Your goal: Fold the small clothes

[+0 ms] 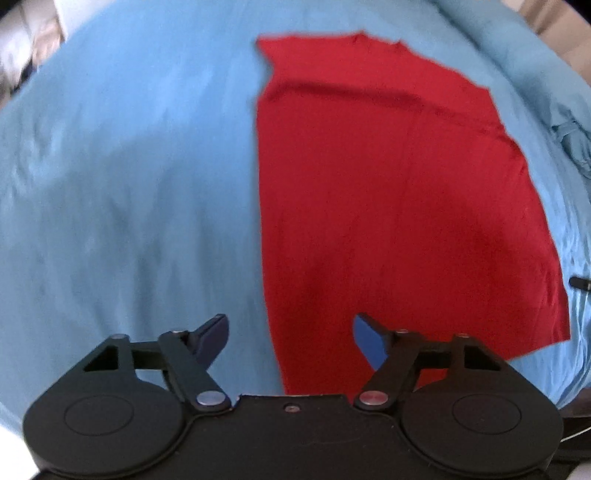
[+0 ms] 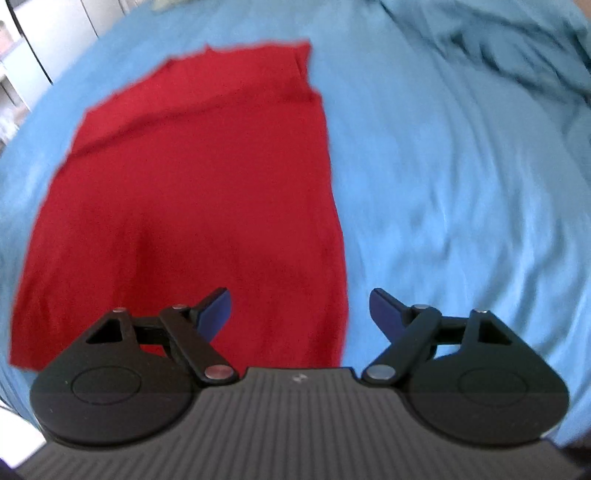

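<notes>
A red garment (image 1: pixel 388 192) lies flat on a light blue bedsheet (image 1: pixel 129 184), folded into a long panel with straight side edges. In the left wrist view it fills the middle and right. My left gripper (image 1: pixel 290 332) is open and empty, held above the garment's near left edge. In the right wrist view the same red garment (image 2: pixel 199 199) fills the left and middle. My right gripper (image 2: pixel 300 308) is open and empty, held above the garment's near right edge. Both views are blurred.
The blue sheet (image 2: pixel 461 192) covers the bed all around the garment, bunched into folds at the far right (image 2: pixel 517 62). White furniture (image 2: pixel 55 33) stands beyond the bed's far left. A dark tip (image 1: pixel 580 283) shows at the right edge.
</notes>
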`<state>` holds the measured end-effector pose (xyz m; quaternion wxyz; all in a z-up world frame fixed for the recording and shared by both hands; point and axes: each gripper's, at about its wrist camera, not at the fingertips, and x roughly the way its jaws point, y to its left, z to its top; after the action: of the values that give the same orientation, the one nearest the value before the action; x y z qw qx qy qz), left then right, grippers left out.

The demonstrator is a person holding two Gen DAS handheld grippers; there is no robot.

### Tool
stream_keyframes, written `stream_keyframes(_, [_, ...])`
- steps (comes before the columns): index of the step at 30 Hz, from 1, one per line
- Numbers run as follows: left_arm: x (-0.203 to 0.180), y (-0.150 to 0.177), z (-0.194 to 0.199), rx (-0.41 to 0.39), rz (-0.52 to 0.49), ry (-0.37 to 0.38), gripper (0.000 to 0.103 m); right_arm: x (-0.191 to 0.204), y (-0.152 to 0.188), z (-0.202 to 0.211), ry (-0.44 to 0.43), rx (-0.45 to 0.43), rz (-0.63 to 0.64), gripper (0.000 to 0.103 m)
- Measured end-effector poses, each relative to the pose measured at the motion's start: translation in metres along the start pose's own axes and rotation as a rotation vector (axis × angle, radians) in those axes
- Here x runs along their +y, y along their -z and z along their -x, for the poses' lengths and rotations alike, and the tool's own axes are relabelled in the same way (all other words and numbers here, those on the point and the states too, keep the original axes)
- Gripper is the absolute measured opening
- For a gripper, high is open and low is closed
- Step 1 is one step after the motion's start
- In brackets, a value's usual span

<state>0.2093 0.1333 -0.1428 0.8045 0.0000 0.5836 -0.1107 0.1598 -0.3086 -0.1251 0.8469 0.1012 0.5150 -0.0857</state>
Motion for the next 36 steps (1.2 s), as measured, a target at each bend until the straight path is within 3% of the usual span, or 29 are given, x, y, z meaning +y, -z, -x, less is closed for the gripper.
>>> stream_keyframes(3, [-0.001,0.011,-0.014,0.052,0.025,0.010,0.061,-0.008,0.027,-0.006,0.023,0.050,-0.035,0.091])
stream_keyframes(8, [-0.009,0.023,-0.021,0.077,0.030,0.024,0.053,-0.016,0.045,-0.015,0.012,0.110,-0.094,0.069])
stream_keyframes(11, [-0.013,0.024,-0.024,0.081,0.021,0.004,0.042,-0.013,0.051,-0.018,-0.002,0.127,-0.100,0.057])
stream_keyframes(16, [-0.019,0.021,-0.026,0.089,0.036,-0.011,0.033,-0.012,0.050,-0.022,-0.012,0.139,-0.095,0.054])
stream_keyframes(25, [-0.014,0.022,-0.035,0.109,0.105,-0.018,0.031,-0.011,0.048,-0.024,-0.030,0.161,-0.071,0.054])
stream_keyframes(27, [-0.016,0.022,-0.033,0.115,0.119,-0.017,0.026,-0.008,0.050,-0.024,-0.033,0.163,-0.068,0.050])
stream_keyframes(30, [-0.017,0.022,-0.029,0.132,0.137,-0.009,0.008,-0.007,0.051,-0.025,-0.050,0.174,-0.069,0.033])
stream_keyframes(32, [-0.015,0.021,-0.028,0.141,0.145,-0.006,0.006,-0.012,0.048,-0.029,-0.063,0.180,-0.068,0.023])
stream_keyframes(36, [-0.010,0.010,-0.020,0.160,0.169,0.003,0.005,-0.016,0.041,-0.023,-0.091,0.187,-0.091,0.021])
